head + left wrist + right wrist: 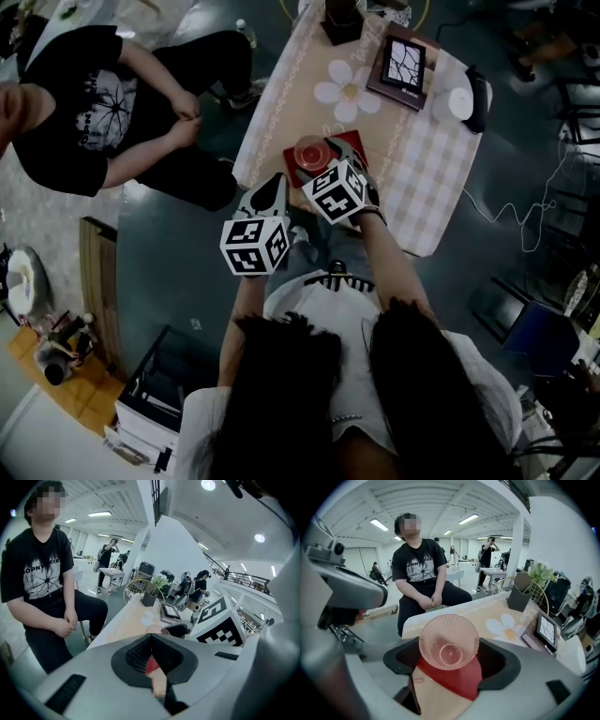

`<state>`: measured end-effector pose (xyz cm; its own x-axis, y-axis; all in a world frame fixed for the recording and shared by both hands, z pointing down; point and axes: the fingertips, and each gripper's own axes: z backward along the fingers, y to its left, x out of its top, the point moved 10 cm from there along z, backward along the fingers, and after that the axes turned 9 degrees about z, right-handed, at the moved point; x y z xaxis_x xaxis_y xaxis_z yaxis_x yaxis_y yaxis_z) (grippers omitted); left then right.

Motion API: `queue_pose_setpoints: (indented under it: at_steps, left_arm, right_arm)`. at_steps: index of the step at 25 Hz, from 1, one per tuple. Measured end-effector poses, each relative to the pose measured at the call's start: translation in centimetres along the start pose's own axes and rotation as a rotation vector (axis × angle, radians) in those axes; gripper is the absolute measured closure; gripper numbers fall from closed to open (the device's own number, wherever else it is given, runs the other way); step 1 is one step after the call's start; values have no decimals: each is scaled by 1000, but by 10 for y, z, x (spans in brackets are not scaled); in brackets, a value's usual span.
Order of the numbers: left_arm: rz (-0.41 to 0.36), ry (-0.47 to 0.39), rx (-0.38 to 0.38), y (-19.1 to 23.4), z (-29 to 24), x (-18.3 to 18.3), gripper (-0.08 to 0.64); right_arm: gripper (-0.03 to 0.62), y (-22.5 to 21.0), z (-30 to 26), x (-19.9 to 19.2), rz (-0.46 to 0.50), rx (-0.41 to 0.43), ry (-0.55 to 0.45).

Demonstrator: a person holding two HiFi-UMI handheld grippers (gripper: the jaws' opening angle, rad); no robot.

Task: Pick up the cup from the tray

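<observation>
1. Two hand-held grippers hang over the near edge of a cloth-covered worktop (427, 187), both of them pointing downward.
2. One pink, see-through cup (449, 641) stands upright on a red tray (457, 684), which lies at the worktop's near edge.
3. The right gripper (450, 645) has its jaws spread wide, one on each side of the cup. The right gripper view shows a gap between each dark pad and the cup's wall, so the cup is framed but not pinched.
4. The left gripper (151, 639) sits just beside the right one, nearer the worktop's corner. Its jaws are pressed together at the tips with nothing between them, and only a sliver of red tray and pale cloth shows through the slit below.
5. Each gripper's cube of black-and-white square markers faces the head camera, and the two cubes are nearly touching.
6. Farther along the worktop lie a white flower-shaped mat (349, 89) and a dark-framed picture (403, 64), both well apart from the tray.
7. A person in a black printed T-shirt (98, 108) sits beside the worktop with hands clasped in the lap.
</observation>
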<state>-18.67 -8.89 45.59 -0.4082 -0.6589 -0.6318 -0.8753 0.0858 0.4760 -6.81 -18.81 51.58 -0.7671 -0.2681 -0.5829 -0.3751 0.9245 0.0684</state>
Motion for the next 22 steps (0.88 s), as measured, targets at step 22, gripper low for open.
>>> queue_pose_setpoints:
  at_steps: [22]
  left_arm:
    - [-208, 110, -217, -77, -41, -11, 554]
  right_arm:
    - [213, -48, 90, -125, -309, -287, 85]
